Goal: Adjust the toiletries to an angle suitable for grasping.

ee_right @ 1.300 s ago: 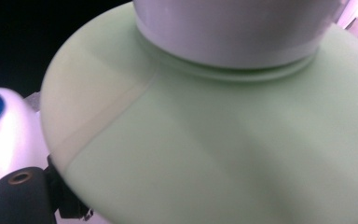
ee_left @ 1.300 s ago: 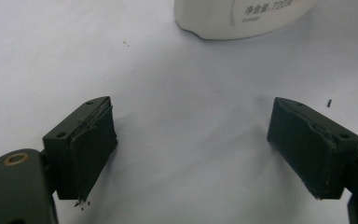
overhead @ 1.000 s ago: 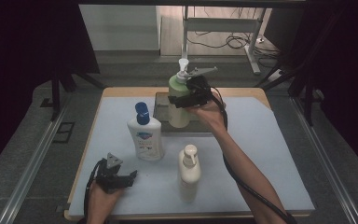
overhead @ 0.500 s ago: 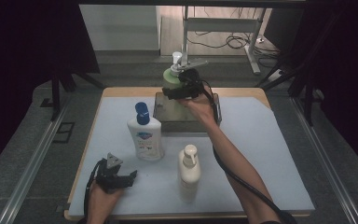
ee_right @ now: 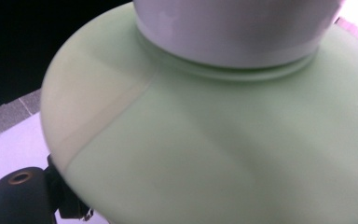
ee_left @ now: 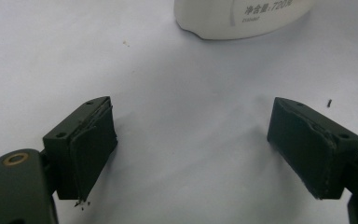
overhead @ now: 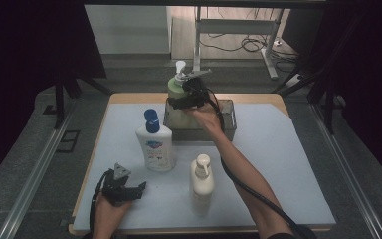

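A pale green bottle with a white pump top is held upright at the left end of a grey see-through bin at the back of the table. My right gripper is shut on its body. Its lower part sits behind the bin's wall, and I cannot tell whether it touches the bottom. In the right gripper view the green bottle is pressed up close, with one finger at its lower left. My left gripper rests open on the mat at the front left, and nothing is between the jaws of the left gripper.
A white bottle with a blue cap stands on the mat left of centre; its base lies just ahead of my left gripper. A cream pump bottle stands near the front middle. A cable trails along the right forearm.
My right gripper has carried the green bottle left and toward the far side, down to the bin's left end. The left gripper has stayed put.
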`<state>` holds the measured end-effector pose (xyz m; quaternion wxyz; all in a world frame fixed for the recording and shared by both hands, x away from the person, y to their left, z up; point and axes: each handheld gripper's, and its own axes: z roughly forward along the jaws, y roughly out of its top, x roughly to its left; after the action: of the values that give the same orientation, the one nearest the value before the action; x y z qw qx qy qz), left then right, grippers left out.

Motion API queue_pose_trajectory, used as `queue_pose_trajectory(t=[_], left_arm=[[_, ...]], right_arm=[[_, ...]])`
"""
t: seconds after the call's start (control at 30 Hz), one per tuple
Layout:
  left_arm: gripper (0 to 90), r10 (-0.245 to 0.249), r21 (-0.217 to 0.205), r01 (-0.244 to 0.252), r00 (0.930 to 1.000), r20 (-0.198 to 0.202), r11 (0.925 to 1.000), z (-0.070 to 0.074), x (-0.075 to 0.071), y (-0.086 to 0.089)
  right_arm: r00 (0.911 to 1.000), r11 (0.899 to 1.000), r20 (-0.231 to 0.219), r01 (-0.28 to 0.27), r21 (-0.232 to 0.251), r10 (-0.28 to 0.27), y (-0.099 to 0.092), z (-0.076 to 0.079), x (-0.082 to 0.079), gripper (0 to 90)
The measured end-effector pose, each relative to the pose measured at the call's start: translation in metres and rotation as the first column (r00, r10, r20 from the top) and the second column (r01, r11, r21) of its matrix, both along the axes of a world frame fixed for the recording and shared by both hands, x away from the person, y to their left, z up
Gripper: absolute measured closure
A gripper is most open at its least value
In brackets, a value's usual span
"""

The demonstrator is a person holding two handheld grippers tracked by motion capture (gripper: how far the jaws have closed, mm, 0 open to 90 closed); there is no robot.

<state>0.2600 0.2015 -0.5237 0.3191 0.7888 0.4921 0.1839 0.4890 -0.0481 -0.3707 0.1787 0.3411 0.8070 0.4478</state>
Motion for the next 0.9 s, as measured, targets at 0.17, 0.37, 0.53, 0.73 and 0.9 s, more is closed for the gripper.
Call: queue_pose_trajectory(t=[0.17, 0.37, 0.53, 0.73, 0.9], left_arm=[[14.8, -0.001, 0.001, 0.001, 1.0000, 0.001, 1.0000, 0.000, 0.000, 0.000], [14.8, -0.001, 0.001, 0.001, 1.0000, 0.001, 1.0000, 0.000, 0.000, 0.000], [14.8, 0.000, 0.001, 0.000, 1.0000, 0.001, 1.0000, 0.000, 0.000, 0.000], [14.8, 0.000, -0.001, 0.000, 1.0000, -0.001, 1.0000, 0.000, 0.000, 0.000], [14.8, 0.000, -0.001, 0.000, 1.0000, 0.000, 1.0000, 0.000, 0.000, 0.000]], right_arm=[[0.9999, 1.000, -0.011, -0.006, -0.012, 0.005, 0.004, -0.011, 0.002, 12.6], [0.9995, 1.000, -0.029, -0.013, -0.018, 0.012, 0.009, -0.025, 0.003, 12.6], [0.9986, 1.000, -0.051, -0.015, -0.009, 0.015, 0.009, -0.035, 0.004, 12.6], [0.9983, 1.000, -0.055, -0.017, -0.005, 0.017, 0.012, -0.042, 0.003, 12.6], [0.9990, 1.000, -0.042, -0.017, -0.018, 0.016, 0.017, -0.047, 0.000, 12.6]])
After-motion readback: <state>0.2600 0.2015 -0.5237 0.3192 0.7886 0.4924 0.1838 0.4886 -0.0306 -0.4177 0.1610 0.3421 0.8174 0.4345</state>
